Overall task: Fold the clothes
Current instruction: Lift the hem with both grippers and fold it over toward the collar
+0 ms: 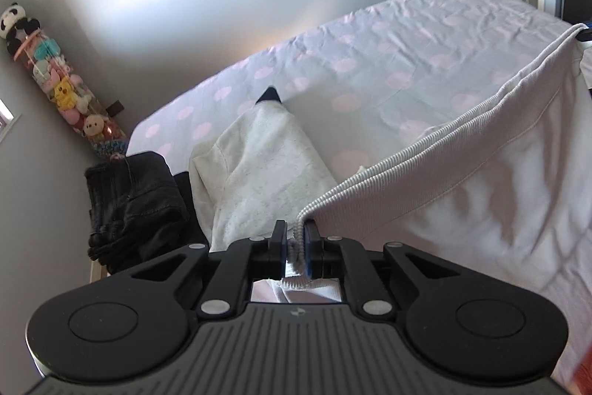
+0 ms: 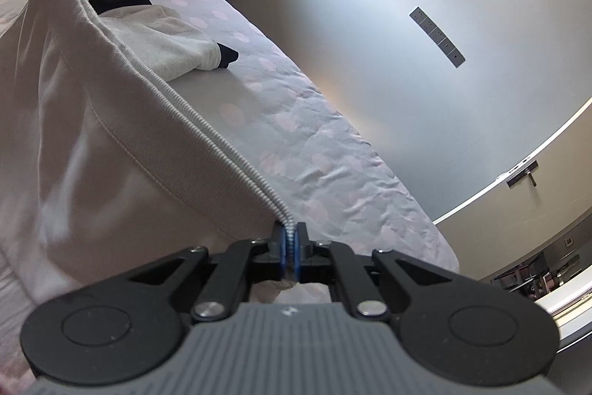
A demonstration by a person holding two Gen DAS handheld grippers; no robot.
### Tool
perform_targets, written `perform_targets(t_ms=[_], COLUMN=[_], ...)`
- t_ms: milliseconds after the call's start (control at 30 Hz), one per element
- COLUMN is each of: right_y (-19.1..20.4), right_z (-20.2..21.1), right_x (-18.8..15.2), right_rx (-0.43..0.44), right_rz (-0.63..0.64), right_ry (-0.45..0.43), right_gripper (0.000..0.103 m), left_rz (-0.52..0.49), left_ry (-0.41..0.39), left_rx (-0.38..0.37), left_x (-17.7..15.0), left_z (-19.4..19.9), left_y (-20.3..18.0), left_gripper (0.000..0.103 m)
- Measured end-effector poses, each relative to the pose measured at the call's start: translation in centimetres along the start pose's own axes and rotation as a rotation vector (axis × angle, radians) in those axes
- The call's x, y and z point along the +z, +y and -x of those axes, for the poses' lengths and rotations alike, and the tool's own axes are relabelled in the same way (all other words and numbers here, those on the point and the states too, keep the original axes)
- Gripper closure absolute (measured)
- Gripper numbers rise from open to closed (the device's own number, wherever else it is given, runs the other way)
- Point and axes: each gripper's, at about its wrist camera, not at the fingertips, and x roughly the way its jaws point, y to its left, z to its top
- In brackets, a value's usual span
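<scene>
Sweatshirt hem pinched at both ends, held up over the bed; fold itself not started.

Left gripper (image 1: 295,239) is closed on the ribbed hem of the white cotton sweatshirt (image 1: 481,180) at lower centre of its frame; right gripper (image 2: 291,247) is clamped on the same ribbed band (image 2: 207,139), which runs taut toward upper left of the right wrist view, where the other gripper shows. Garment body hangs below the band, right half of left view, left half of right view, over the lilac bed sheet with pink dots (image 1: 388,36). Judgement: early stage, only grasped and spread; laying flat and folding remain. Heather-grey fleece garment with dark cuff (image 1: 266,165) lies on the bed, black denim pile (image 1: 133,202) sits beside it at the left edge; whether either is properly folded is unclear.
</scene>
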Motion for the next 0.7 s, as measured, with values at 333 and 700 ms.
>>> perform_targets(t_ms=[333, 700], right_y=[1.8, 4.4], right_z=[-19.5, -31.1], right_x=[0.1, -2.2], right_rx=[0.087, 0.164], right_rz=[-0.050, -0.070], right_ry=[0.145, 0.253], right_gripper=[0.098, 0.097], left_rz=[0.004, 0.043], left_ry=[0.094, 0.098], left_rx=[-0.021, -0.049], left_x=[-0.5, -1.9], left_z=[-16.5, -25.7], left_y=[-0.1, 0.8], left_gripper=[0.091, 0.087])
